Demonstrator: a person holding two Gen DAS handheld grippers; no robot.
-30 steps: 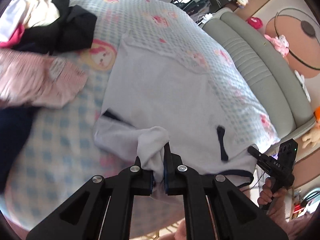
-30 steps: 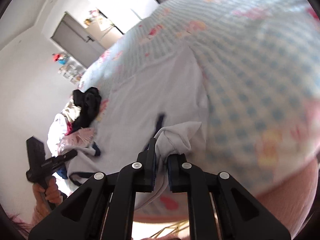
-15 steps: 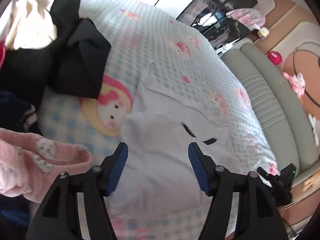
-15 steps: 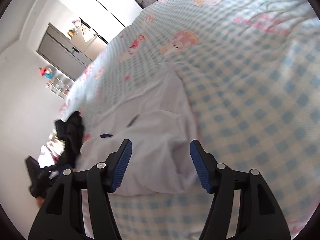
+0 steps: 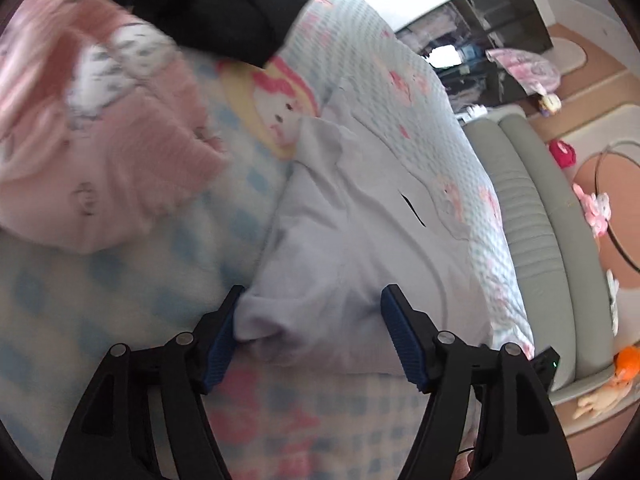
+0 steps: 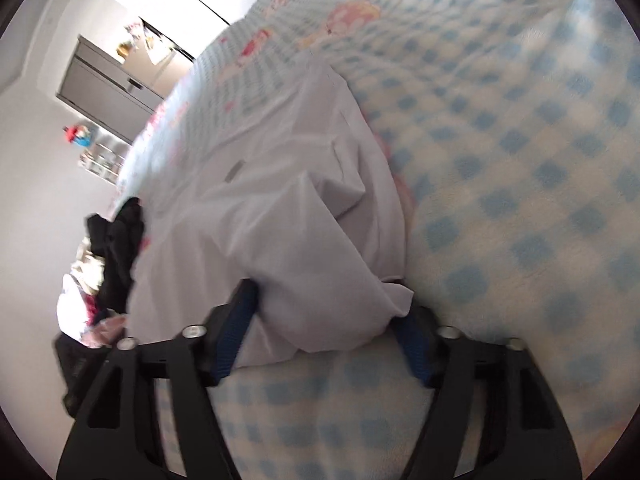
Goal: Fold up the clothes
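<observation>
- One white shirt lies on the checked blanket.
- Two grippers: left gripper and right gripper both closing, each around a near shirt fold, not yet pinching.
- One pink garment and one black garment lie far left.
</observation>
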